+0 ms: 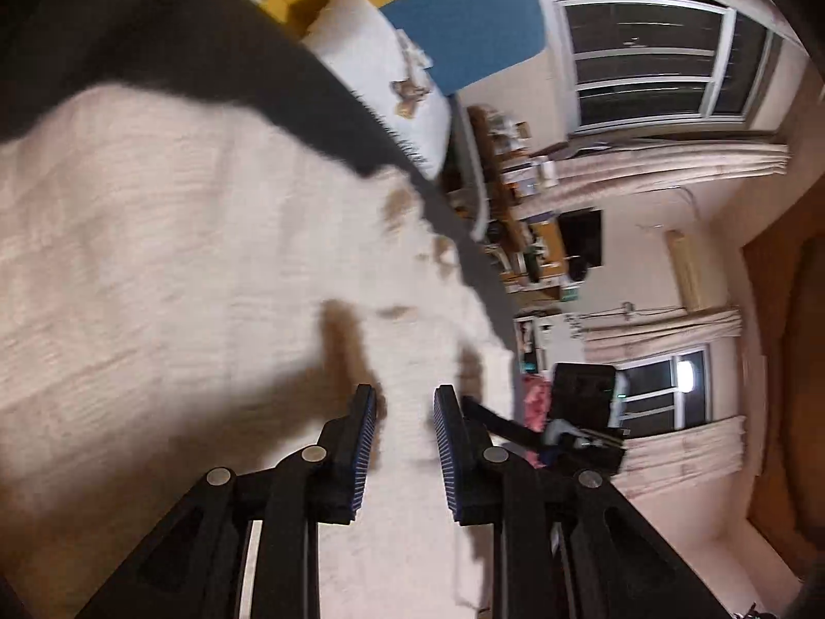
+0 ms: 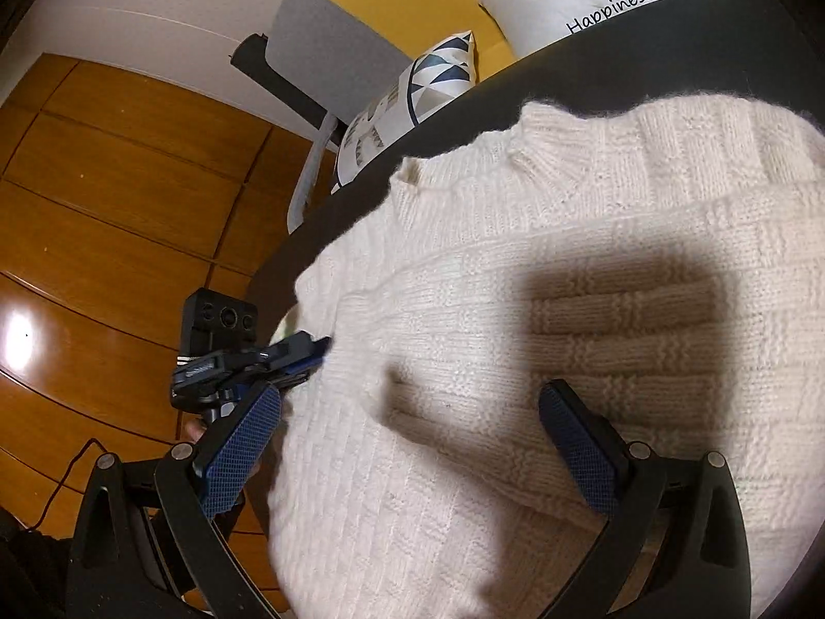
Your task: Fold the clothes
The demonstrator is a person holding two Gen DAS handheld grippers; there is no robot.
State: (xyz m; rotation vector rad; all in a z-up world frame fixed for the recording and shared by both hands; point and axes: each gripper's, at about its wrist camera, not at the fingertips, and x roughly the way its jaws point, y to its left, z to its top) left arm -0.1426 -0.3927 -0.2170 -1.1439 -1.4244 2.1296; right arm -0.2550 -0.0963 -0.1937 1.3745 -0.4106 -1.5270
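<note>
Hovering with both jaws apart and empty, left gripper (image 1: 402, 402) and right gripper (image 2: 412, 412) could snag the cream chunky-knit sweater (image 2: 567, 309) lying on the dark bedcover (image 2: 619, 41), undoing its fold.

I see one garment, a cream knit sweater (image 2: 515, 309) with a chunky basket-weave pattern and a ribbed round collar. It lies spread flat on a dark surface, collar toward the far edge, near the pillows. One part is folded across the body, its ribbed edge running straight under the collar. In the left wrist view it is blurred.
</note>
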